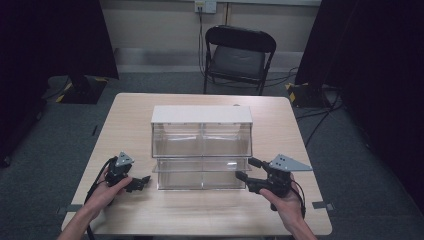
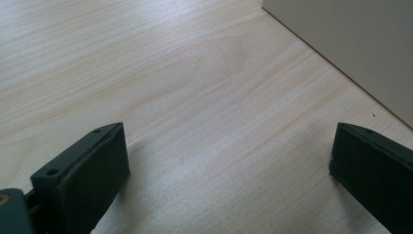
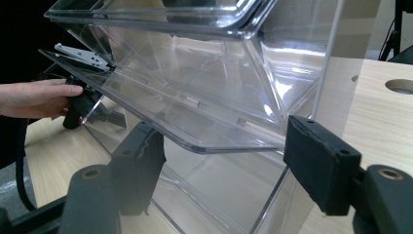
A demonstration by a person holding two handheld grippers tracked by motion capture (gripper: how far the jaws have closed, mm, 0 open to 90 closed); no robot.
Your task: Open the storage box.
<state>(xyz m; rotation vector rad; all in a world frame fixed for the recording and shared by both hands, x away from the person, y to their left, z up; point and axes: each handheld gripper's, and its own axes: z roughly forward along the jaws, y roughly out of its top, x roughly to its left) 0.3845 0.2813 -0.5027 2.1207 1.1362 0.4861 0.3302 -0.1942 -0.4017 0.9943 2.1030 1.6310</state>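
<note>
A clear plastic drawer cabinet [image 1: 201, 114] with a white top stands in the middle of the wooden table [image 1: 135, 115]. Its lower clear bin [image 1: 200, 167] is tilted out toward me. My right gripper [image 1: 244, 168] is at the bin's right front corner. In the right gripper view its jaws [image 3: 224, 161] stand apart on either side of the bin's front lip [image 3: 195, 107], and the pads do not press on it. My left gripper [image 1: 142, 181] rests low over the table left of the cabinet. It is open [image 2: 229, 161] with bare wood between its jaws and the cabinet's white side [image 2: 350, 44] just beyond.
A black folding chair [image 1: 239, 55] stands behind the table's far edge. Dark curtains hang on both sides, and cables lie on the floor at the right. In the right gripper view a round hole [image 3: 400, 86] shows in the tabletop, and the other hand [image 3: 34, 97] holds its gripper.
</note>
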